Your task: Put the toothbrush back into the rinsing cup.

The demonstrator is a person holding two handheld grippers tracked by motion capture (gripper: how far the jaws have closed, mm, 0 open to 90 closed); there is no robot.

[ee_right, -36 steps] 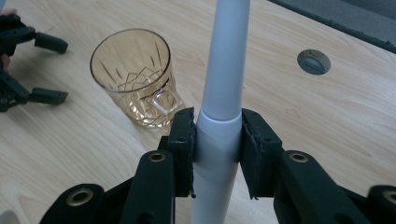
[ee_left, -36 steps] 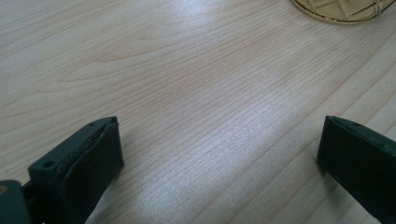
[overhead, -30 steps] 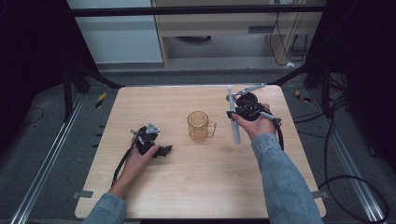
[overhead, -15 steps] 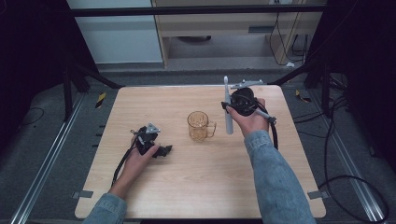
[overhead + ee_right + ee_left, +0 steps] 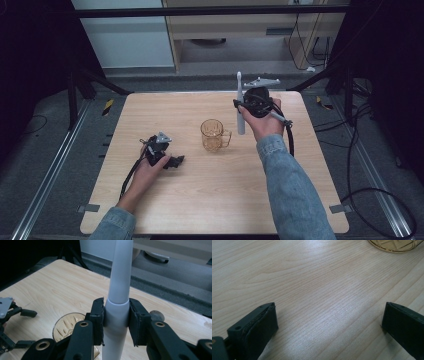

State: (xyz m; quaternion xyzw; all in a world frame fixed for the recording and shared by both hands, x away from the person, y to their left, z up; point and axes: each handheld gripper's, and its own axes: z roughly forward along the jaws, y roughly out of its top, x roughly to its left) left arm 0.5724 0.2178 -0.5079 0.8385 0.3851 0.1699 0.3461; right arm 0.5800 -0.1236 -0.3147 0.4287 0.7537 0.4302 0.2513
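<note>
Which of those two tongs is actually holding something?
The right tongs, shut on the white toothbrush beside the amber mug. The left tongs lie open.

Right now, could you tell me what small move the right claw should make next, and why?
Probably shift the right claw left until it is over the amber mug: it grips the white toothbrush upright, beside the mug rather than above its open mouth.

Right claw (image 5: 240, 106) has stood the toothbrush (image 5: 240, 102) upright; nudged leftward.
</note>
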